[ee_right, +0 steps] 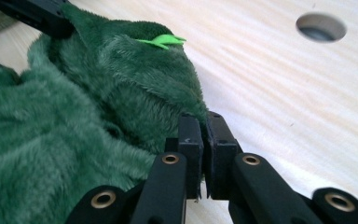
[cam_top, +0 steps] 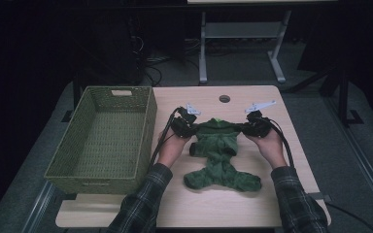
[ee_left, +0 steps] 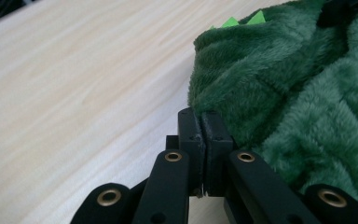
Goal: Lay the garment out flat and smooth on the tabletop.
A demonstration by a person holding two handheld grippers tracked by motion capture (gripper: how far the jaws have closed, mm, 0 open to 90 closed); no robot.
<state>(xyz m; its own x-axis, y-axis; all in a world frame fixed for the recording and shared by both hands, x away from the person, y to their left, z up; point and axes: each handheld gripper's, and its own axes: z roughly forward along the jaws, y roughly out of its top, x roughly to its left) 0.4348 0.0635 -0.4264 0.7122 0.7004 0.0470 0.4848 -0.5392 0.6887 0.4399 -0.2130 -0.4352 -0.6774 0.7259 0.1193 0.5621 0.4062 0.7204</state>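
Plaid sleeves [cam_top: 141, 208] enter cut off at the bottom edge. Left hand-held gripper [cam_top: 190, 127] and right hand-held gripper [cam_top: 245, 127] are each clamped on a shoulder of the green plush garment [cam_top: 219, 158] lying on the tabletop [cam_top: 272, 204] beside the wicker basket [cam_top: 148, 121]. Pinched fabric edges are barely discernible between the jaws.

Cut off by the right and bottom edges of the left gripper view: most of the green plush garment [ee_left: 303, 93]. Hidden between the closed jaws in both gripper views: the pinched fabric edge. Too dark to identify in the high view: the floor clutter behind the table [cam_top: 252, 204].
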